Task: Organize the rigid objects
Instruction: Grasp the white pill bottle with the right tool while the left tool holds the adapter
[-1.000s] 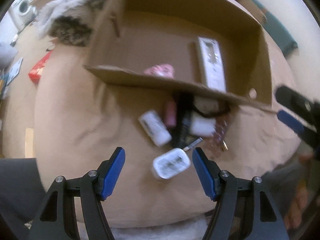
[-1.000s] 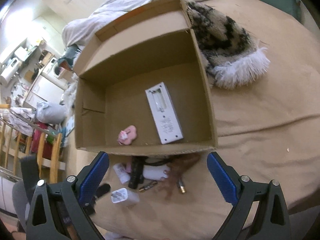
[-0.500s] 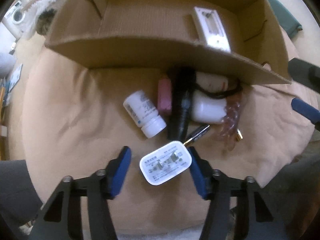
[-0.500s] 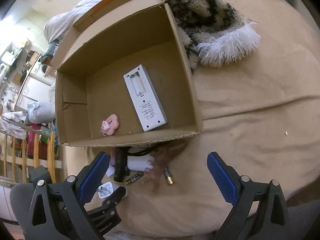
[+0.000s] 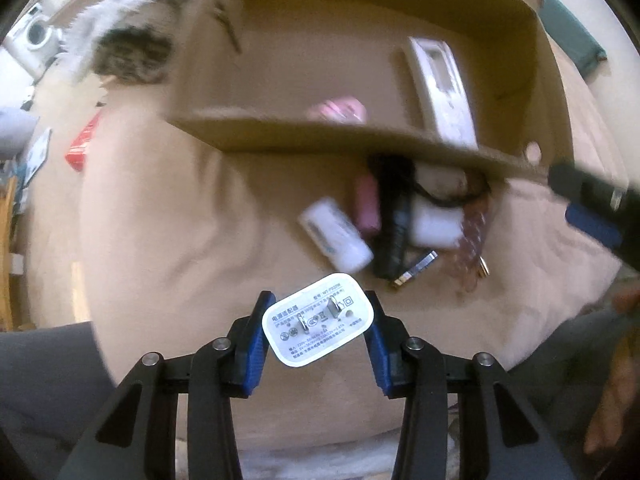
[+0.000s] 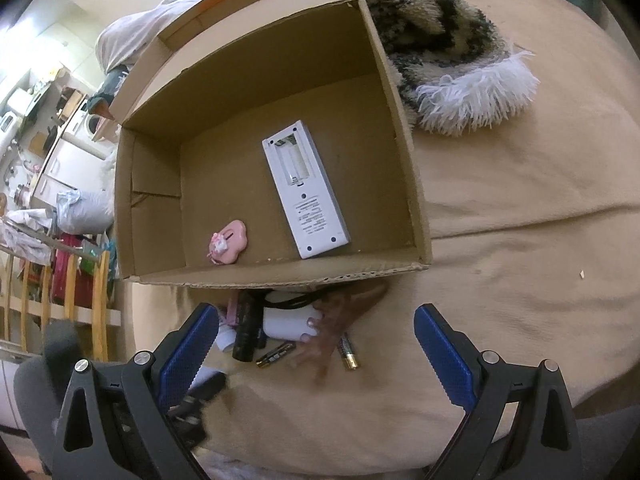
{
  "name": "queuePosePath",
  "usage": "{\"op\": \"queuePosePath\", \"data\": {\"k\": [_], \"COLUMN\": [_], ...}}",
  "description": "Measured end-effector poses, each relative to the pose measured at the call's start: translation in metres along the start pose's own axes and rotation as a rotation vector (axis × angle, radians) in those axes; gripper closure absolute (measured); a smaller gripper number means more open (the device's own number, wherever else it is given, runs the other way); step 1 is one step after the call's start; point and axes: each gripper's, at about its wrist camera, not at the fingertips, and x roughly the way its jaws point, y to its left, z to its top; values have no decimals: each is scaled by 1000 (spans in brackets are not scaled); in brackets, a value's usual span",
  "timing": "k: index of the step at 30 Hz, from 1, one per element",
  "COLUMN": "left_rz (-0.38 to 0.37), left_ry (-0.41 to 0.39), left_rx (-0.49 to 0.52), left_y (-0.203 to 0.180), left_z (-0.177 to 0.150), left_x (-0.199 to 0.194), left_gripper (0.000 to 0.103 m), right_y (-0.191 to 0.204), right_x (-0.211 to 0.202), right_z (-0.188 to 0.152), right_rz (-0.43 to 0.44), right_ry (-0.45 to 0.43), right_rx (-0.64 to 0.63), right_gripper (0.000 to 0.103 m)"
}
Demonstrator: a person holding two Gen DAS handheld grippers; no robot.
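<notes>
Surface: tan bedding (image 6: 520, 240) is spread under everything; a shaggy patterned throw (image 6: 440, 52) is seen at 1 o'clock in the right wrist view, household clutter at 9 o'clock.
Box: an open cardboard box (image 6: 404, 152) is set on the bedding, filling the upper middle of both views.
Already stored: a white remote-style unit (image 6: 306, 192), its battery bay uncovered, and a small pink trinket (image 6: 228, 242) are lying on the box floor.
Left to store: a loose heap is left just outside the near box wall — a white pill bottle (image 5: 336, 234), a pink tube (image 5: 367, 208), a black cylinder (image 5: 394, 224), a white case (image 5: 434, 224) with a dark cord, and two batteries (image 6: 347, 354). By this count, the task is judged to be in its early part.
Task's thing: the white plug adapter (image 5: 320, 319), prongs up, is found at 6 o'clock in the left wrist view, near the heap and outside the box.
Left claw: the left gripper (image 5: 318, 326) has just been closing, and its blue pads are now pressed against both sides of the adapter, so the adapter is gripped.
Right claw: the right gripper (image 6: 316, 346) is spread wide above the heap; nothing is held or touched.
Next, as judged: the adapter is to be carried toward 12 o'clock, over the near wall, and released inside.
</notes>
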Motion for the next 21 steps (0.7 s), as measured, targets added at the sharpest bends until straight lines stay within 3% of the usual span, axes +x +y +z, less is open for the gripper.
{"op": "queuePosePath", "data": {"k": [9,18,19,20,21], "left_rz": [35,-4,1,11,12], "left_ry": [-14,-7,-15,-28,-33], "left_rx": [-63,-139,-134,-125,-122], "left_y": [55,77,74,72,71], "left_z": [30,33,33,34,35], "left_x": [-33,-21,-23,-26,-28], "left_gripper": [63,63,63,63,63], "right_y": [12,43,46,49,51], "right_x": [13,30,32,34,37], "right_z": [-1,-4,-5,-5,-7], "right_rz": [9,103,118,139,160], "right_ry": [36,86,94,111,133], "right_rx": [-24,-121,-135,-146,-153], "right_gripper": [0,0,9,26,33]}}
